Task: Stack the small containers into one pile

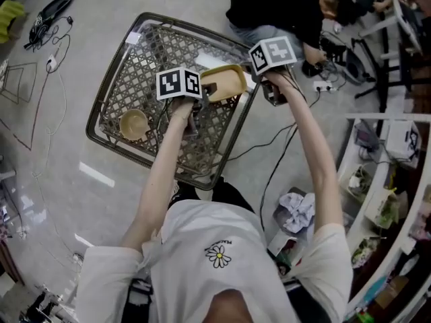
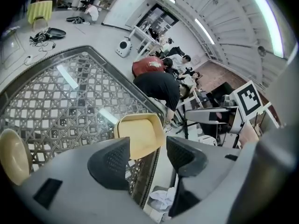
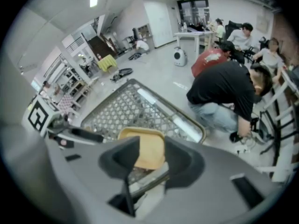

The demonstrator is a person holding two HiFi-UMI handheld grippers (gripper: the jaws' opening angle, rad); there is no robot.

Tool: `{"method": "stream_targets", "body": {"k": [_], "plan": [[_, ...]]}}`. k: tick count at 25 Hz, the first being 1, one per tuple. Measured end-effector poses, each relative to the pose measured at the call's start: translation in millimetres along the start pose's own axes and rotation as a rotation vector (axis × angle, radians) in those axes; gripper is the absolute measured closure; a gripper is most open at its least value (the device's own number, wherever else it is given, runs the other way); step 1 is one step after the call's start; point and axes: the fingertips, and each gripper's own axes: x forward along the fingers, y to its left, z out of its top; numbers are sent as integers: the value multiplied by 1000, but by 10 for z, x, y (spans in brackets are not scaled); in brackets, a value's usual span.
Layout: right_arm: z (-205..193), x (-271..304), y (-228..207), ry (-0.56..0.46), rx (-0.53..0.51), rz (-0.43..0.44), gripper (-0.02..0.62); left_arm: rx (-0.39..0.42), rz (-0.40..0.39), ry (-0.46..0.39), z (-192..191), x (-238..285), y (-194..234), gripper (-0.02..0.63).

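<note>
- Your left gripper: jaws apart, nothing clamped, the yellow square plastic container just ahead.
- Your right gripper: jaws apart too, gripping nothing.

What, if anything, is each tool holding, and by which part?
Nothing is held: left tool and right tool both stand open, and the yellow container rests on the lattice table.

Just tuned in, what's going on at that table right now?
A person holds a gripper in each hand over the lattice-top table. The left gripper and right gripper both stand open, empty, pointed at a square yellow container near the table's right edge. A round beige bowl sits apart toward the left, so the two aren't stacked.
</note>
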Motion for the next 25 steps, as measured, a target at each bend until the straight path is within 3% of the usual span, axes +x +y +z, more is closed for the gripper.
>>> {"method": "stream_targets", "body": {"k": [6, 12, 15, 19, 25], "plan": [[166, -659, 329, -194, -22, -14, 446, 112, -9, -125, 214, -521, -402, 353], [317, -1474, 532, -493, -28, -113, 506, 275, -31, -322, 576, -1189, -994, 354], [291, -1898, 597, -661, -24, -189, 527, 345, -36, -472, 678, -1574, -1248, 393], [97, -2379, 765, -865, 6, -230, 541, 450, -1, -726, 693, -2134, -1456, 542], [-365, -2781, 1071, -1080, 11, -323, 545, 628, 30, -999, 453, -2764, -1680, 578]]}}
